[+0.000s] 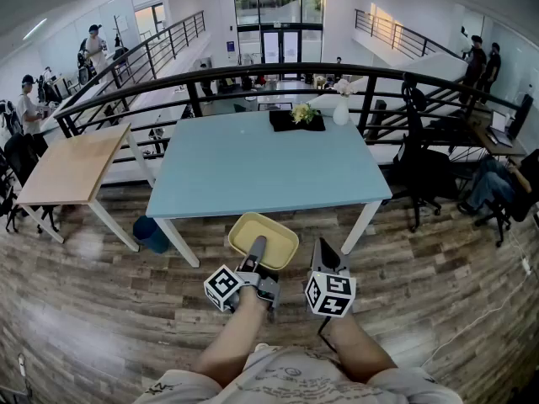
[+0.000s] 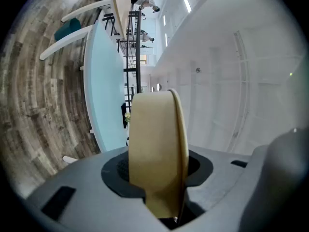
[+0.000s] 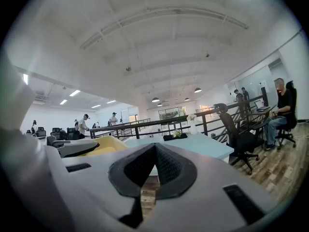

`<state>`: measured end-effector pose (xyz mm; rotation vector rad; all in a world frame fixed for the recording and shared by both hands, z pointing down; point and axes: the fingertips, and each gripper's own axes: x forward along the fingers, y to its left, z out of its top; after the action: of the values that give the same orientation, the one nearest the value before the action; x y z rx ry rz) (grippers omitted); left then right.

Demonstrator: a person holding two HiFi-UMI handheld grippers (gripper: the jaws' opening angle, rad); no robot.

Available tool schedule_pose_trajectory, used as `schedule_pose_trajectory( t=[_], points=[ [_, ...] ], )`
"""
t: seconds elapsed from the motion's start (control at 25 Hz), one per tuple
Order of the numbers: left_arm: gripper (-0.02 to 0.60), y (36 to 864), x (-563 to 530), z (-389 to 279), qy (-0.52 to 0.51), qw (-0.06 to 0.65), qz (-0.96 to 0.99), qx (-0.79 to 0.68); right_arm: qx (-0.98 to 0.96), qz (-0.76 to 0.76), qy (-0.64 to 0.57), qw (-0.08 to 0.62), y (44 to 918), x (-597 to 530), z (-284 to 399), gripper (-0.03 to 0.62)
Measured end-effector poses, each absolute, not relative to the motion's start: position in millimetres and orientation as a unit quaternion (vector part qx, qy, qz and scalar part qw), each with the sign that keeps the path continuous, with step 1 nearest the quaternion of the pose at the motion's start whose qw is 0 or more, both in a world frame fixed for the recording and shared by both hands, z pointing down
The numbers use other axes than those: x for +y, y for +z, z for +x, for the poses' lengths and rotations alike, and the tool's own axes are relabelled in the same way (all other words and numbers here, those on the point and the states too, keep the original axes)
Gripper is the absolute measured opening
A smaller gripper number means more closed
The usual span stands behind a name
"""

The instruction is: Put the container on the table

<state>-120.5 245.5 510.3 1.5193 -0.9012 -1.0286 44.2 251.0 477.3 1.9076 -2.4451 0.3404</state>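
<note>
Container (image 1: 264, 240): gripped by left hand-held gripper (image 2: 157, 173) | right hand-held gripper (image 3: 154, 158): clenched, per its view

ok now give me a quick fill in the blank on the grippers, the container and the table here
1. The left gripper is shut on the rim of a ____ container.
2. The container is not yet on the light ____ table.
3. The right gripper has its jaws together and holds ____.
4. At the table's far edge a white vase stands beside a black tray that bears ____.

Missing words: yellow; blue; nothing; flowers
</note>
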Motion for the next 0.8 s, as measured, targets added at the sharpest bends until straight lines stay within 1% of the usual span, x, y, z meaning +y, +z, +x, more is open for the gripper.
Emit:
schedule_pose_trajectory(
  t=[0.36, 0.8],
  points=[
    [0.175, 505.0, 244.3, -99.4, -0.430, 0.534, 0.627, -0.371, -0.790, 0.604, 0.107, 0.012, 478.7, 251.7, 59.9, 0.002],
    [0.175, 506.1, 238.2, -71.8, -0.426, 0.515, 0.632, -0.393, -0.805, 0.582, 0.117, -0.010, 477.2, 246.5, 85.5, 0.003]
  ],
)
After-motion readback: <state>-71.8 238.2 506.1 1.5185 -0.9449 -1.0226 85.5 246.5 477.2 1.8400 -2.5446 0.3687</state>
